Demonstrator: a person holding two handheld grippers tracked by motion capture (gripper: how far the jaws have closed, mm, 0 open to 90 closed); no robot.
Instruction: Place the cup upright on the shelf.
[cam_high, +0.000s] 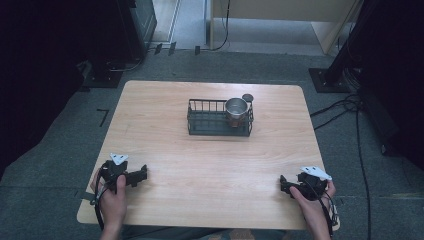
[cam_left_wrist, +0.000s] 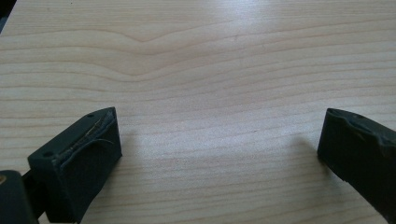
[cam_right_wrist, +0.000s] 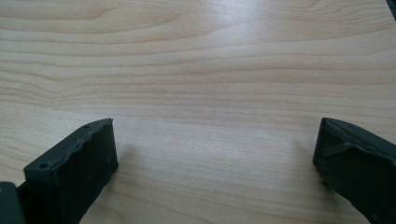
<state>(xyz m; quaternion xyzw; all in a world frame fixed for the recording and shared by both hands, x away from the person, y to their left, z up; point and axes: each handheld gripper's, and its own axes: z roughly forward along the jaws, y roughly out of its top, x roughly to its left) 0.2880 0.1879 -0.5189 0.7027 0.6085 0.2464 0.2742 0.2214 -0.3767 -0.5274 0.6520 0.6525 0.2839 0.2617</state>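
A dark wire basket (cam_high: 210, 122) stands on the far middle of the wooden table (cam_high: 210, 170). A shiny metal cup (cam_high: 236, 110) sits upright in the basket's right end, and a small dark round lid (cam_high: 247, 97) lies on the table just behind it. My left gripper (cam_high: 144, 174) rests near the front left edge, held by a hand, its jaws wide apart over bare wood (cam_left_wrist: 219, 135). My right gripper (cam_high: 283, 184) rests near the front right edge, also open with nothing between its jaws (cam_right_wrist: 215, 140). Both are far from the basket.
Grey carpet surrounds the table. Black stands and cables (cam_high: 350, 107) lie on the floor at the right, and dark equipment (cam_high: 125, 40) stands at the back left. A wide stretch of bare wood lies between the grippers and the basket.
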